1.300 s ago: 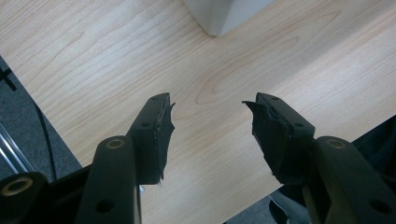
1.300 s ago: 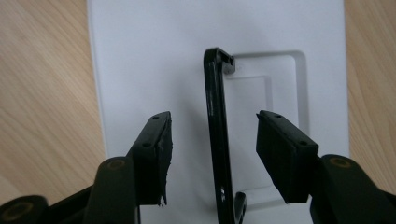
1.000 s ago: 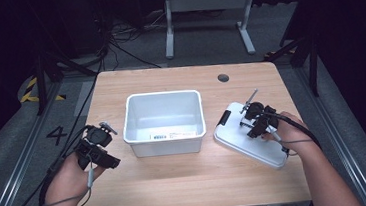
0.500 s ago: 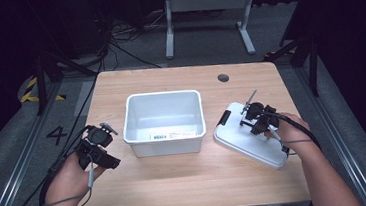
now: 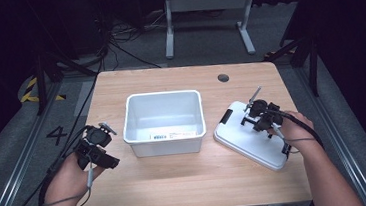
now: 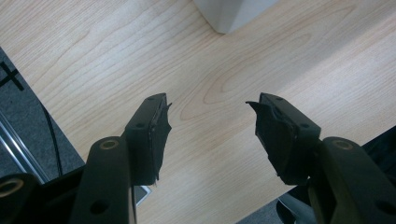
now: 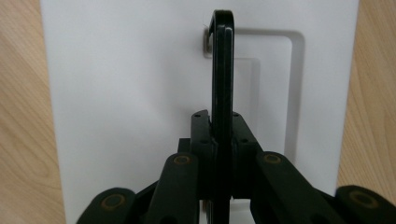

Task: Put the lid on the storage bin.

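Your right gripper (image 7: 222, 135) is clamped on the black handle (image 7: 221, 65) of the white lid (image 5: 252, 138), which lies flat near the tabletop's right edge, w/ the handle standing upright between the jaws. Your left gripper (image 6: 210, 123) hangs w/ jaws spread wide & nothing between them, over bare wood (image 6: 205, 60) near the left edge. The white bin (image 5: 164, 120) sits mid-table, btw. both hands, apart from the lid.
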`<action>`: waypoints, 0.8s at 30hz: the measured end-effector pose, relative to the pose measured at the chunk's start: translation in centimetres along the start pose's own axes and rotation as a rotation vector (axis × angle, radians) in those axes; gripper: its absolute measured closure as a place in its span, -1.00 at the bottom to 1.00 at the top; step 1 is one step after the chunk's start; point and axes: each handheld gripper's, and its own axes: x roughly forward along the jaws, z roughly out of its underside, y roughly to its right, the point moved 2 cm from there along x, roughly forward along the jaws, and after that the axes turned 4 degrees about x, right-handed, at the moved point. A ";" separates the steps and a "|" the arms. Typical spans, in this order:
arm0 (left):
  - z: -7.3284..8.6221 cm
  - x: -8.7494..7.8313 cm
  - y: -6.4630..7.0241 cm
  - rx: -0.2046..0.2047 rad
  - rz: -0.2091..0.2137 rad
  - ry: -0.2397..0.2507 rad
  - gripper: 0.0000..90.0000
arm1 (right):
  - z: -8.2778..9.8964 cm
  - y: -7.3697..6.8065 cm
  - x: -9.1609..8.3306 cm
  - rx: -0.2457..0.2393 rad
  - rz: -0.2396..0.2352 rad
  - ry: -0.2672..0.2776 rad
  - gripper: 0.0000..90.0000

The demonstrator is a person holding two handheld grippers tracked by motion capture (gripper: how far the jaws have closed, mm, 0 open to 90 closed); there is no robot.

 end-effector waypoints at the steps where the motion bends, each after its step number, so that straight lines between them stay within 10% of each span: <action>1: 0.0 0.0 -0.1 -0.005 -0.003 0.002 0.00 | 0.0 0.0 -0.3 -0.003 -0.004 0.006 0.86; 24: 0.3 0.1 -0.6 -0.013 0.011 0.004 -0.01 | -2.4 0.4 -10.6 -0.099 -0.001 0.144 0.86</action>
